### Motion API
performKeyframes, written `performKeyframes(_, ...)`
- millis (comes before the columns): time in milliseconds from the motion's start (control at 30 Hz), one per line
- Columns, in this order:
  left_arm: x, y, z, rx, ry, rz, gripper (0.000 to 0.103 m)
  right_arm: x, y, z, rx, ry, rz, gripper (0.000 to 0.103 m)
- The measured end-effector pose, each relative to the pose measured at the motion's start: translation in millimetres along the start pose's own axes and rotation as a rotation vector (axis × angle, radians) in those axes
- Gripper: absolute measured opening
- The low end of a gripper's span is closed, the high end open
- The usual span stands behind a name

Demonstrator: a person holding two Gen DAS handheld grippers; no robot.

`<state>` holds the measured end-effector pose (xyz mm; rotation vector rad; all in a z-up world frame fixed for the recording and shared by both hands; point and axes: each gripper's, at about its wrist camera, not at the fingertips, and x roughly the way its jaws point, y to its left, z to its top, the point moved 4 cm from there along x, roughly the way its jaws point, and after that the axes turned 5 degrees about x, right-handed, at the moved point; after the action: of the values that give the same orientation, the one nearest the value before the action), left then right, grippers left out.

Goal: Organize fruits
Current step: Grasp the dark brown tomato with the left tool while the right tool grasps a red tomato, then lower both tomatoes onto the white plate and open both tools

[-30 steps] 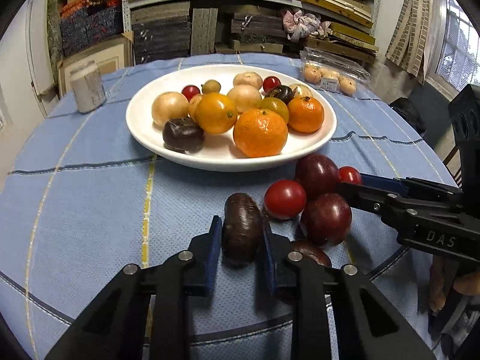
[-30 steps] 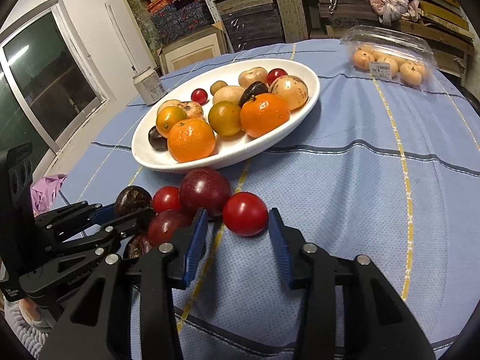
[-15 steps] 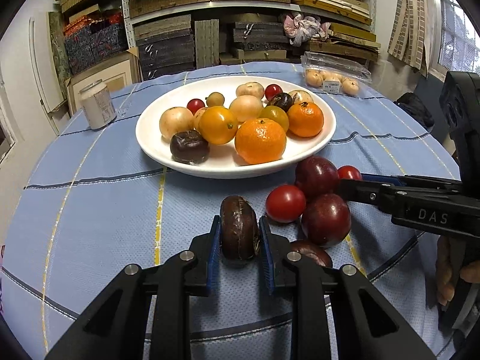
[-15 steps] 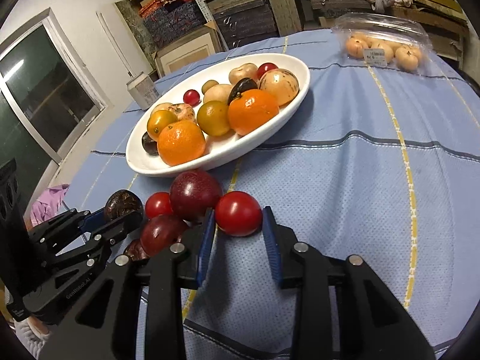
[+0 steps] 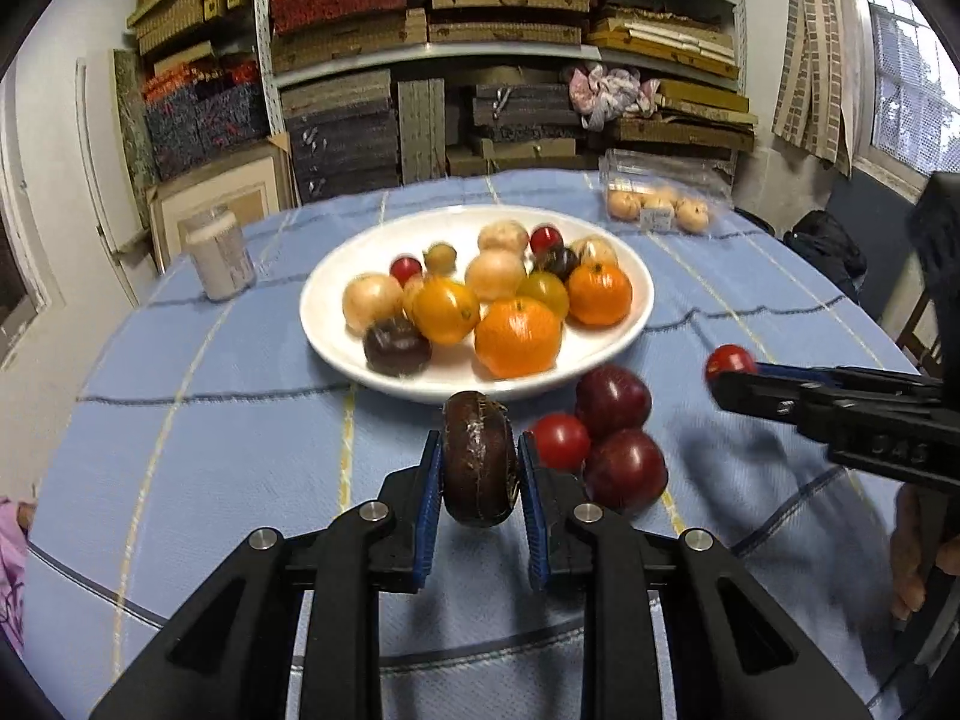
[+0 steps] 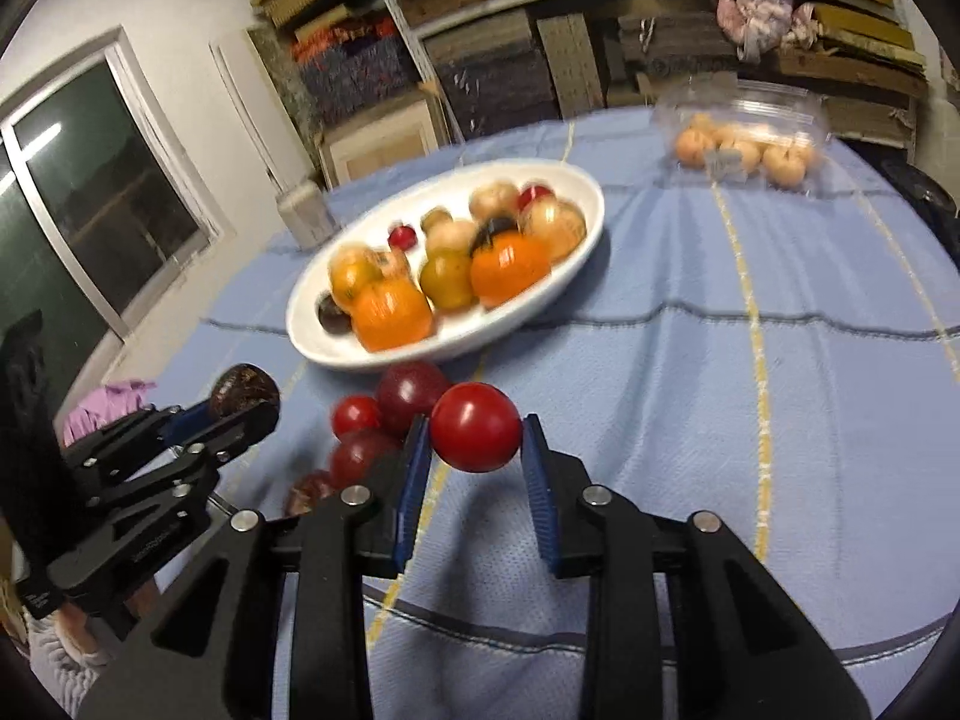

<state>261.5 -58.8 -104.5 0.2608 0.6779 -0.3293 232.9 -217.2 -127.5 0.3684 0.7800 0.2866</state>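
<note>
- Storeroom shelving behind, round desk (image 5: 198,420) under a blue striped cloth, white plate (image 5: 336,336) near the middle.
- Plate already loaded: two oranges, yellow and pale round fruits, small red ones, one dark fruit at the near rim. Bulk of the sorting looks done.
- Left tool (image 5: 479,474) clamped on a dark brown fruit (image 5: 479,462), which looks clear of the cloth, just short of the plate's near rim.
- Right tool (image 6: 477,456) clamped on a red tomato (image 6: 476,435), also off the cloth, to the right of the loose pile.
- Loose on the cloth: two dark red plums (image 5: 613,405) touching each other, a small red tomato (image 5: 559,441) against them. Right view shows one more dark fruit (image 6: 309,489) low beside the left tool, mostly hidden.
- Clear clamshell box (image 6: 744,138) of pale orange fruit sits at the far edge, closed as far as I can tell. Can (image 5: 219,261) left of the plate, not involved.
- Estimate: two fruits in transit, three or four to go. Free space on the plate is mainly the near and left rim, so both drops likely go there.
- Risk: round fruit rolling off the shallow rim.
</note>
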Motion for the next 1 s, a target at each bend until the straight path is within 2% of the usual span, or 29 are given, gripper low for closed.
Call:
performKeyframes(133,1.3,6.5,21.5,0.01,-0.018,0.021,0.025,-10.7,8.0,19.5,-0.012,-0.047,0.008,0.03)
performKeyframes(300,17.6,18.5,53.7,0.034,-0.034,0.054,0.025,-4.1,14.1,59.7,-0.033,-0.084,-0.008,0.03)
performKeyframes(500,56.4,33.0,80.7,0.009,-0.015,0.048,0.024,40.6,23.7,106.7,-0.063,-0.091,-0.041,0.03)
performKeyframes(767,96.6,39.1,88.4,-0.015,0.014,0.041,0.026,100.1,31.7,117.6,-0.147,-0.06,-0.124,0.03)
performKeyframes(833,100.9,39.9,86.9,-0.018,0.024,0.048,0.044,109.2,29.1,115.5,-0.15,-0.047,-0.138,0.032)
performKeyframes(867,102.4,41.8,86.1,-0.022,0.027,0.054,0.047,110.3,26.7,115.4,-0.142,-0.046,-0.142,0.032)
performKeyframes(933,102.6,47.5,83.5,-0.04,0.033,0.051,0.067,106.3,21.4,113.1,-0.117,-0.045,-0.123,0.039)
performKeyframes(1000,97.8,55.3,81.1,-0.073,0.032,0.048,0.07,95.8,17.6,111.5,-0.1,-0.058,-0.114,0.043)
